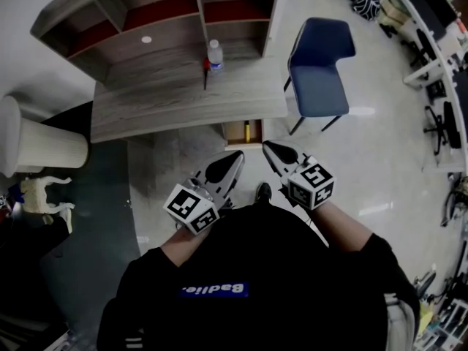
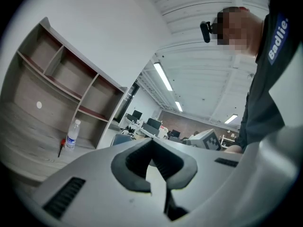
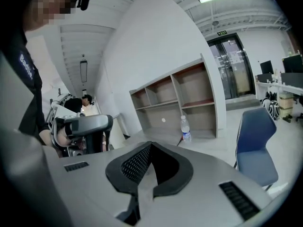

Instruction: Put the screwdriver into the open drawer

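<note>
You are holding the left gripper (image 1: 234, 159) and right gripper (image 1: 272, 149) off the tabletop (image 1: 161, 104), jaws together on nothing. The screwdriver (image 1: 205, 72), red-handled, is lying near the tabletop's back edge, just beside the bottle (image 1: 214, 55). It is probably light, stiff and apt to roll; clamping across the handle looks best. The open drawer (image 1: 234, 131) under the front edge is holding a slim yellow thing (image 1: 247, 130), too small to name.

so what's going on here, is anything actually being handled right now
A person holds the left hand-held gripper and the right hand-held gripper close to the body, both shut and empty. Nothing is being handled. Under the desk edge the drawer is open with a slim yellow item lying in it, possibly the screwdriver. A red-handled tool is beside the water bottle on the desk.
</note>
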Motion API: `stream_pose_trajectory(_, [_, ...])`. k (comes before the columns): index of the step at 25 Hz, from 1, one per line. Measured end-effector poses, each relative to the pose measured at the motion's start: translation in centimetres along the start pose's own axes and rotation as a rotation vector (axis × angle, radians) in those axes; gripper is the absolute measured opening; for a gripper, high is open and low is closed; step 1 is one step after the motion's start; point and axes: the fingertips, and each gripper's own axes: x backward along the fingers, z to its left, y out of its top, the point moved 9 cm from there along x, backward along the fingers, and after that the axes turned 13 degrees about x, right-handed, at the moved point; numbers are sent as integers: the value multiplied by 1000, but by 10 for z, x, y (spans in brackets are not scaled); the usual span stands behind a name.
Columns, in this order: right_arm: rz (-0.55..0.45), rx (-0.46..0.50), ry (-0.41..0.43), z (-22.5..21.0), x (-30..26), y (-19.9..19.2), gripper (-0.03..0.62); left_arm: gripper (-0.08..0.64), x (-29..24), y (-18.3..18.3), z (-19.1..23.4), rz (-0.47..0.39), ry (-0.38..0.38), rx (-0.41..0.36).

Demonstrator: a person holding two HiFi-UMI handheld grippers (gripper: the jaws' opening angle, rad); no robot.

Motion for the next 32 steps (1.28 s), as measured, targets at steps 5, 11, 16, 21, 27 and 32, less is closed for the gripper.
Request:
stream_pose_trajectory(5, [-74, 69, 19, 11, 7, 19, 29, 2, 2, 0, -2, 13, 2, 11])
stream_pose_trajectory(11, [-112, 93, 37, 18, 18, 27, 29, 2, 3, -4, -8, 16, 5, 16])
stream_pose_trajectory(16, [-125, 98, 50, 20, 21, 28, 29, 2, 4, -3, -10, 11, 6, 11])
stream_pose_trajectory(21, [-126, 88, 55, 20, 19, 26, 29, 2, 5, -4, -10, 10, 10, 13])
stream_pose_trajectory(27, [-124, 85, 61, 20, 18, 27, 29, 2, 4, -3, -9, 10, 12, 13])
stream_pose_trajectory(32, [-116, 86, 57, 20, 16, 27, 29, 2, 4, -3, -9, 8, 12, 13])
